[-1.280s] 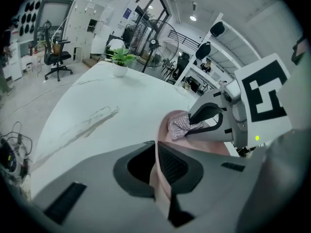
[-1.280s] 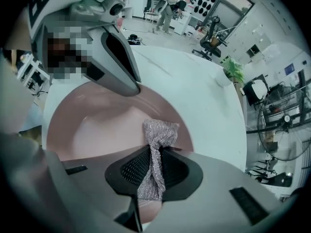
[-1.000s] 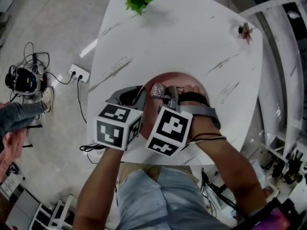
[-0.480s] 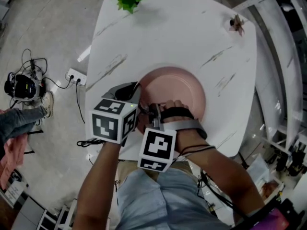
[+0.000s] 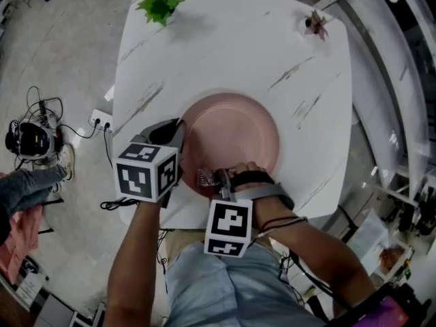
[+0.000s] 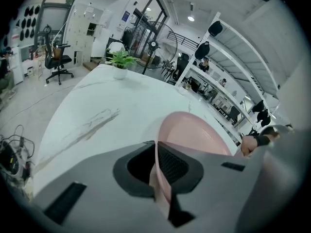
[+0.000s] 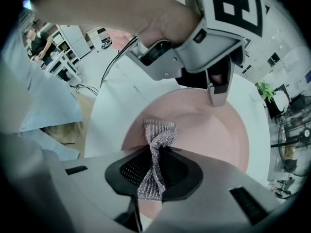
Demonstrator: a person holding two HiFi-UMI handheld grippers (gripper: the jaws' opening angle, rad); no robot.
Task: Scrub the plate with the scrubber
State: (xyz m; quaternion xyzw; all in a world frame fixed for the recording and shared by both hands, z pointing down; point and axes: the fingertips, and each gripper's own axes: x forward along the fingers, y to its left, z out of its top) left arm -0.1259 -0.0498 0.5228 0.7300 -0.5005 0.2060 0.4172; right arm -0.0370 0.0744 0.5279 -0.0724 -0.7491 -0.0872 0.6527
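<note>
A round pink plate (image 5: 235,135) lies on the white marble table (image 5: 231,39). My left gripper (image 5: 178,142) is shut on the plate's left rim (image 6: 163,178), which runs between its jaws in the left gripper view. My right gripper (image 5: 212,177) is shut on a silvery mesh scrubber (image 5: 206,178), pressed on the plate's near-left edge. In the right gripper view the scrubber (image 7: 156,149) sticks out from the jaws onto the plate (image 7: 214,125), with the left gripper (image 7: 217,89) just beyond it.
A small green potted plant (image 5: 161,3) stands at the table's far left, and a small dried flower (image 5: 315,24) at the far right. On the floor to the left lie a power strip (image 5: 99,120) and cables. Shelving stands to the right.
The right gripper has drawn the scrubber from the plate's far-left area down to its near-left edge. The left gripper keeps its hold on the rim. The head view has shifted.
</note>
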